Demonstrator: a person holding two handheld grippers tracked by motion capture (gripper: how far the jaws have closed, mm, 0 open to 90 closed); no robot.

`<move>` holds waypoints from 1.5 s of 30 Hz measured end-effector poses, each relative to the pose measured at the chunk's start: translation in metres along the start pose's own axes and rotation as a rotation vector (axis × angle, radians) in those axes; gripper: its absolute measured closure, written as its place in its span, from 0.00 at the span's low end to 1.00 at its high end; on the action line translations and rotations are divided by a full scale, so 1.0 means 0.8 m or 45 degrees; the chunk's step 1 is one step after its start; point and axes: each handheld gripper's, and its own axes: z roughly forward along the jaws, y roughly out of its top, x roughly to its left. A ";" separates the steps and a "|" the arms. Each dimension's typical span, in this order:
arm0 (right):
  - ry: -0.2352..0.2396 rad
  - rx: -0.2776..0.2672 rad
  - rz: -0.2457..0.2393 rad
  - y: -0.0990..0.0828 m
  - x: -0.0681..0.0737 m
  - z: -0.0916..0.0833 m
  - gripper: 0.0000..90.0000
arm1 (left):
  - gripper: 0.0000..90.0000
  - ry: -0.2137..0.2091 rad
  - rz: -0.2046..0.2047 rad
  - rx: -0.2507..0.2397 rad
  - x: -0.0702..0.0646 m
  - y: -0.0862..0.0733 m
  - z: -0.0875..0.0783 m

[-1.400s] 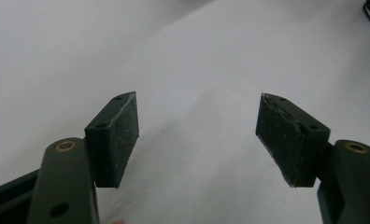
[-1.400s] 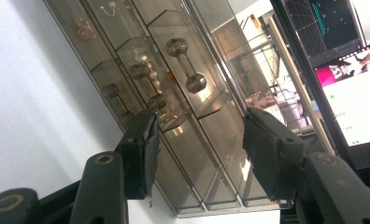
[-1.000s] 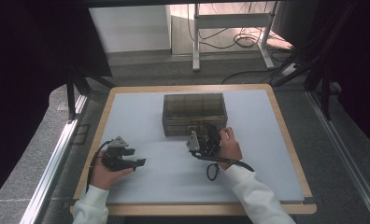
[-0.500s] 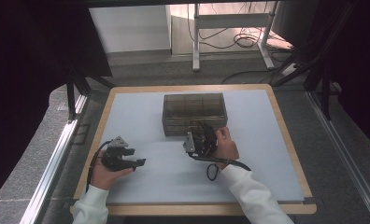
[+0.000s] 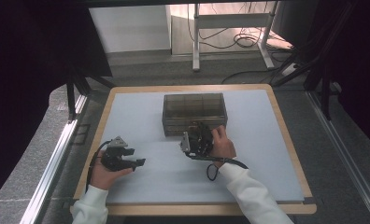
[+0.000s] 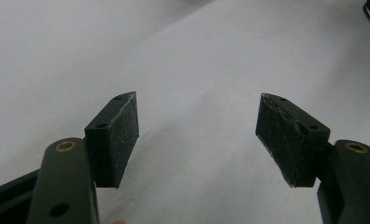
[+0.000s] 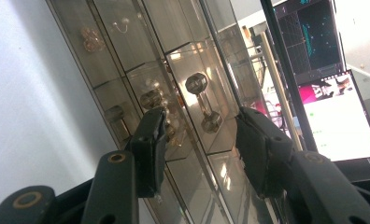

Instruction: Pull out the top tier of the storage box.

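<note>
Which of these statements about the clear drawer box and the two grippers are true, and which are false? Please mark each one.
1. The clear drawer box stands on the light mat. True.
2. The left gripper holds a small part. False: its jaws stand apart over bare mat, with nothing between them.
3. The right gripper points at the front of the box, at a drawer knob. True; its jaws have just been closing, the knob showing in the gap between them but farther on.
4. The box lies on its side, near the left hand. False: it stands upright, by the right hand.
5. The box has several small compartments. True.
</note>
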 end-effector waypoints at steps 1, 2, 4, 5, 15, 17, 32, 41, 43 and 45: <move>-0.001 0.000 -0.004 0.000 0.000 0.001 0.59 | 0.34 0.000 -0.001 -0.001 0.000 0.000 0.000; -0.003 0.000 -0.015 0.000 0.000 0.001 0.60 | 0.34 -0.001 -0.001 -0.002 0.000 0.000 0.000; -0.006 -0.001 -0.022 0.001 0.001 0.002 0.60 | 0.34 0.000 0.000 0.000 0.000 0.000 0.000; -0.006 -0.002 -0.028 0.002 0.001 0.002 0.61 | 0.34 0.000 0.000 0.000 0.000 0.000 0.000; -0.011 -0.003 -0.061 0.005 0.005 0.006 0.63 | 0.34 0.000 -0.001 0.001 0.001 0.000 0.000; -0.013 -0.003 -0.063 0.006 0.006 0.007 0.64 | 0.34 0.000 0.000 0.002 0.001 0.000 0.000; -0.015 -0.011 -0.082 0.008 0.007 0.012 0.66 | 0.34 -0.002 -0.007 0.003 0.002 -0.001 0.001; -0.026 -0.022 -0.094 0.016 0.008 0.014 0.68 | 0.34 -0.002 -0.007 0.001 0.002 -0.001 0.000; -0.031 -0.027 -0.106 0.018 0.009 0.015 0.69 | 0.34 -0.002 -0.008 0.001 0.003 -0.002 0.000; -0.033 -0.021 -0.109 0.018 0.009 0.015 0.71 | 0.34 -0.002 -0.007 0.002 0.003 -0.002 0.000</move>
